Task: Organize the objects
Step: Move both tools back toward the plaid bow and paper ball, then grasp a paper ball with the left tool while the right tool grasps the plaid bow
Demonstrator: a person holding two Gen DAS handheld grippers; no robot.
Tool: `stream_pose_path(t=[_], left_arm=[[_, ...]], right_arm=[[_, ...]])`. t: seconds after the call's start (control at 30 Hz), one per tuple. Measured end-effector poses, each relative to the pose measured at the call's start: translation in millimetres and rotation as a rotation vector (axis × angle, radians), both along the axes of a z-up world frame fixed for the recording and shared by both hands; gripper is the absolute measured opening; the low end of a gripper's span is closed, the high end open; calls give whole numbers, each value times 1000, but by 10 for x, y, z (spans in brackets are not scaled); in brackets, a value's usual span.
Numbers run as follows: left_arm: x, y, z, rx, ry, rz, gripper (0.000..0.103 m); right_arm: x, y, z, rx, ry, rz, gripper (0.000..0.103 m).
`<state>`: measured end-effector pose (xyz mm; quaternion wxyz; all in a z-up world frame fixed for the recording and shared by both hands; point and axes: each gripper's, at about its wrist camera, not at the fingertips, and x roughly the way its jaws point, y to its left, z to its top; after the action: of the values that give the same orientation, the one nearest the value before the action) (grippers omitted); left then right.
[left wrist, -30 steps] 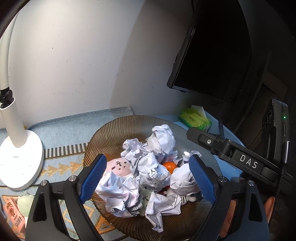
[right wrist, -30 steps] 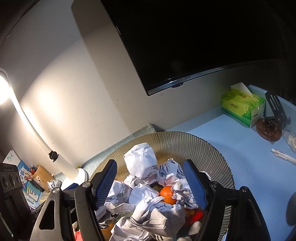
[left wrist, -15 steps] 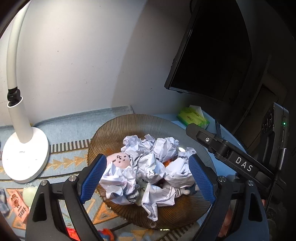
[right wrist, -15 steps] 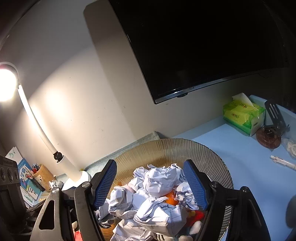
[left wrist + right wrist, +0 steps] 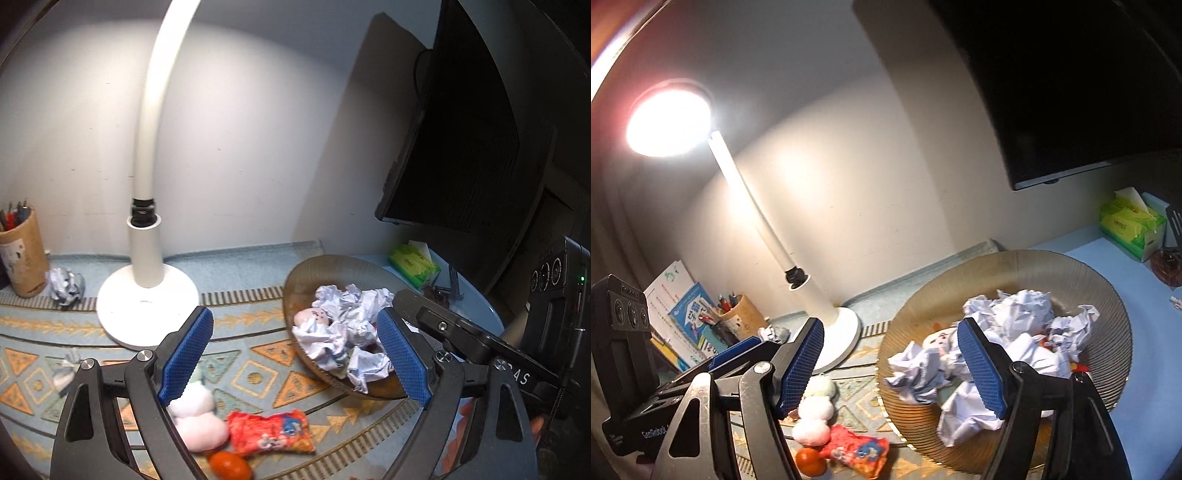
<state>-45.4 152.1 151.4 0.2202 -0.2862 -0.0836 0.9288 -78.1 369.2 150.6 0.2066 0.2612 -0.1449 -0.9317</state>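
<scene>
A ribbed brown glass bowl (image 5: 325, 266) (image 5: 1100, 295) holds several crumpled paper balls (image 5: 351, 325) (image 5: 1015, 325), a pink toy and bits of orange. On the patterned mat lie a red snack packet (image 5: 271, 430) (image 5: 858, 448), a white and pink plush (image 5: 199, 417) (image 5: 814, 417) and a small orange (image 5: 229, 465) (image 5: 810, 461). My left gripper (image 5: 291, 358) is open and empty, raised above mat and bowl. My right gripper (image 5: 890, 365) is open and empty, beside the left one; its body shows in the left wrist view (image 5: 480, 339).
A white desk lamp (image 5: 146, 280) (image 5: 812, 295) stands on the mat behind. A pen cup (image 5: 20, 254) (image 5: 742, 317) and another paper ball (image 5: 64, 286) (image 5: 772, 334) sit far left, with books (image 5: 690, 325). A green tissue box (image 5: 413, 264) (image 5: 1130, 225) and a dark monitor (image 5: 461, 147) are at the right.
Both grippers have pulled back and up away from the bowl, swinging left. The lamp base, mat, snack packet, plush and orange have come into view. Both stay open.
</scene>
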Motion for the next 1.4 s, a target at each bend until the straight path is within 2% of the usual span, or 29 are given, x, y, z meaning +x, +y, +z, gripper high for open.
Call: stream_pose_path(t=[0.17,0.3,0.37,0.5,0.67,0.87,1.0,1.07,1.23,1.33,1.4], left_arm=[[-14,-604,155,-84,34,109,90],[-134,-1104,217,-157,42,189,90],[-246,-1316,145,-202,5,201,90],[-487,-1694,-130,-232,-63,213,90],[-731,-2054,-495,-198,-126,231,90],[-1006,-2190,-713,-193,-155,222,90],[-1268,-2200,-874,-232,-181,212,90],[-1376,-2199,-956,-217,-192,210,90],[-1587,-2125,-1143,-204,-210,197,90],[-1690,-2059,-1233,-245,-211,203,90],[-1770,-2069,-1287,-225,-246,197,90]], right_arm=[[125,-564,91,40,-16,108,73],[205,-1142,-44,46,-86,197,73],[239,-1481,-180,72,-127,247,73],[284,-2074,-366,139,-169,323,73],[263,-2589,-528,223,-190,369,73],[68,-2899,-732,255,-248,379,73],[-85,-3060,-864,275,-286,374,73],[-144,-3151,-942,296,-301,375,73],[-266,-3304,-1145,350,-310,367,73],[-354,-3350,-1248,362,-322,366,73],[-401,-3377,-1309,366,-328,365,73]])
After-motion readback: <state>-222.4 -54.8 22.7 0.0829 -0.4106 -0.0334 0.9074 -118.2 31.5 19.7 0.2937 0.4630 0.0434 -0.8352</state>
